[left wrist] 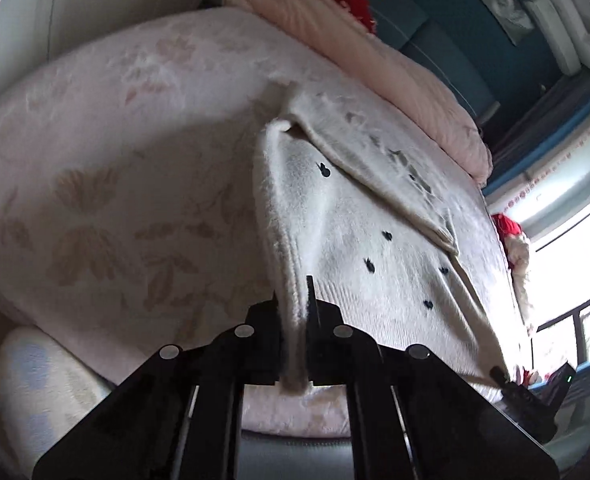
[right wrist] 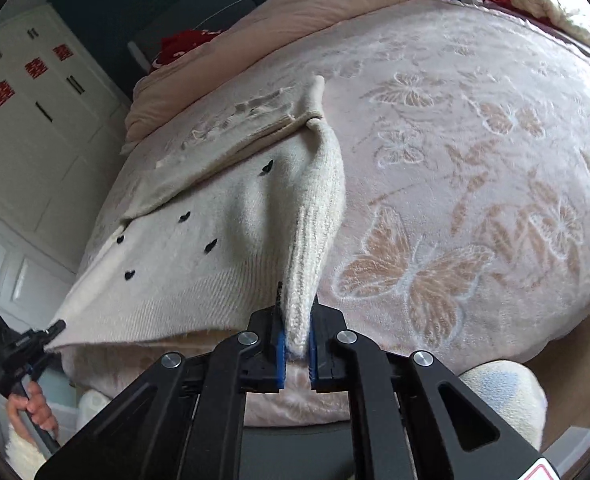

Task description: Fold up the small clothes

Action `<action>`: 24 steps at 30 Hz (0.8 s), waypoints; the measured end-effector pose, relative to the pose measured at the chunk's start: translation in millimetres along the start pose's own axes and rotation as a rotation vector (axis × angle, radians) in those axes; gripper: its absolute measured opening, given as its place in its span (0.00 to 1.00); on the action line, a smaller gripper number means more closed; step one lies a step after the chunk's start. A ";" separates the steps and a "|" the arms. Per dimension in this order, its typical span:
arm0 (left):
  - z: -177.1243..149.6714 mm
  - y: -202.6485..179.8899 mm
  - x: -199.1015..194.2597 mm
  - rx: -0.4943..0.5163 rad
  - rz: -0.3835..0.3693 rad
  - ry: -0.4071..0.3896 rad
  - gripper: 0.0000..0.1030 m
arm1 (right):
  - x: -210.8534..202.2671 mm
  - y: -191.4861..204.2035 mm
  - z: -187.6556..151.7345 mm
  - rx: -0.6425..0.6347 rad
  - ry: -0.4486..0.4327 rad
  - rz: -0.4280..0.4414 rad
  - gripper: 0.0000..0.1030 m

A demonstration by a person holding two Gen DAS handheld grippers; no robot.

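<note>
A bedroom in a home. Shown by a wide bed under a pale pink blanket patterned with butterflies, a folded pink quilt piled at its far end, white panelled wardrobe doors bearing red paper cutouts, a dark blue wall behind, and a bright window with a railing beyond.

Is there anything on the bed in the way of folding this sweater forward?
Nothing visible does. Both the left gripper and right gripper already clamp the cream sweater's near corners, and the blanket beyond it shows bare up to the pink duvet.
</note>
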State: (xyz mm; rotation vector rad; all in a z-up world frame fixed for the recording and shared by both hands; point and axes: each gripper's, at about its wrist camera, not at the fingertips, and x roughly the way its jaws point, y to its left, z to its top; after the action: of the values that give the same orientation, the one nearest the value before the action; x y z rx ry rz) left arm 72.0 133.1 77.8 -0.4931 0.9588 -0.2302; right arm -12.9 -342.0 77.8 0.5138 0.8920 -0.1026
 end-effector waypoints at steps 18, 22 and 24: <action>-134.8 5.0 -161.4 0.095 0.027 0.237 0.06 | -134.0 12.3 -123.1 -0.355 0.367 0.092 0.07; -70.4 -17.1 -164.8 0.084 -0.039 0.075 0.07 | -141.7 12.4 -50.5 -0.261 0.175 0.130 0.07; -31.9 -32.2 -144.1 0.097 -0.060 -0.002 0.07 | -123.8 6.1 -0.1 -0.186 0.085 0.156 0.07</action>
State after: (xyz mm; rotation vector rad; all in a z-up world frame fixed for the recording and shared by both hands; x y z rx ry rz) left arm -34.4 153.2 183.1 -0.4329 0.9268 -0.3289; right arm -89.4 -352.0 174.8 0.4140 0.9306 0.1439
